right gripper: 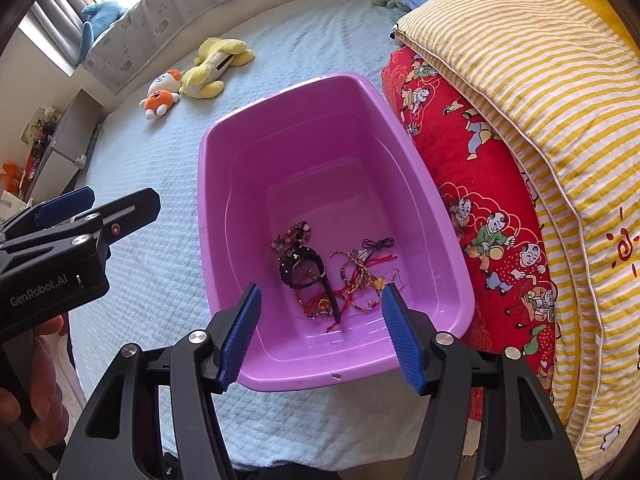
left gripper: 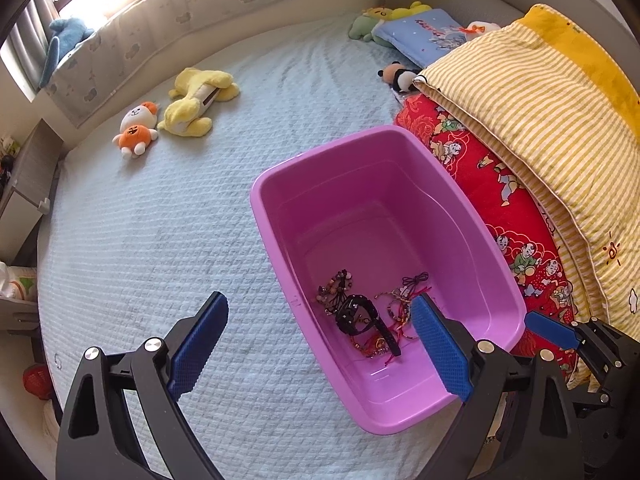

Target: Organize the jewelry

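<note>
Purple plastic tub sits on a pale quilted bedspread, right side just beside a red figured quilt under a yellow striped blanket.

Jewelry lies heaped at the near end of the tub floor, all of it inside:
- black watch, case up, strap trailing toward the near wall;
- dark beaded bracelet just behind the watch, touching it;
- tangle of red and multicolour cord bracelets to the right, some loops small-beaded;
- dark knotted cord at the far right of the heap.

Left gripper: blue pads spread wide, nothing between them, straddling the tub's left wall from above. Right gripper: jaws parted, empty, above the tub's near end.

Plush toys well apart on the bedspread.
</note>
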The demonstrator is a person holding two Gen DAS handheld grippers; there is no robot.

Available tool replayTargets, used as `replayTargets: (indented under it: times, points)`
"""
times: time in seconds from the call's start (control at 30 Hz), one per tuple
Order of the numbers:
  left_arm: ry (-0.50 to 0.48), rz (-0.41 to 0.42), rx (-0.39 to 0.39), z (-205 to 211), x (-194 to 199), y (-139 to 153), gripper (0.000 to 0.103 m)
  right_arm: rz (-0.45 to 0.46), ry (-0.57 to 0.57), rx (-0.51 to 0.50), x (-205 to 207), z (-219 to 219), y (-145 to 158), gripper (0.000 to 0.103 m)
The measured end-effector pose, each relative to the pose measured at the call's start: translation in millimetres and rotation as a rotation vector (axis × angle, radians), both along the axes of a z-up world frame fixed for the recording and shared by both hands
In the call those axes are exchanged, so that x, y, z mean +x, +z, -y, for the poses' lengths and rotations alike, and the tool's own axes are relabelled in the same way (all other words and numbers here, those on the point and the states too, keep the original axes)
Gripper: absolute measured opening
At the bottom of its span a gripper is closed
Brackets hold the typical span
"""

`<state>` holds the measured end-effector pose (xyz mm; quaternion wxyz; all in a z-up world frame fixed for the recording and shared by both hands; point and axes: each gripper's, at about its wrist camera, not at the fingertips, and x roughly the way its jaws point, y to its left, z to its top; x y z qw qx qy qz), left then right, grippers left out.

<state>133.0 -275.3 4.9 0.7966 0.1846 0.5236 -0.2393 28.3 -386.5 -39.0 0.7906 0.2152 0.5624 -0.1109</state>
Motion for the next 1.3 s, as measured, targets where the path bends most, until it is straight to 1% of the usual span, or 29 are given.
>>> replayTargets:
  times: [0.33,1.3]
  points:
    - [-0.016,-0.004,0.001,7.1,-3.5,-0.7,0.091,0.001,-0.005,-0.003,-6.8,3.1,1.9,0.061]
    - [-0.011,-0.013,0.007,8.3,-3.4,1.0,0.091,0.003,-0.008,-0.01,-12.8,6.5,6.3,0.061]
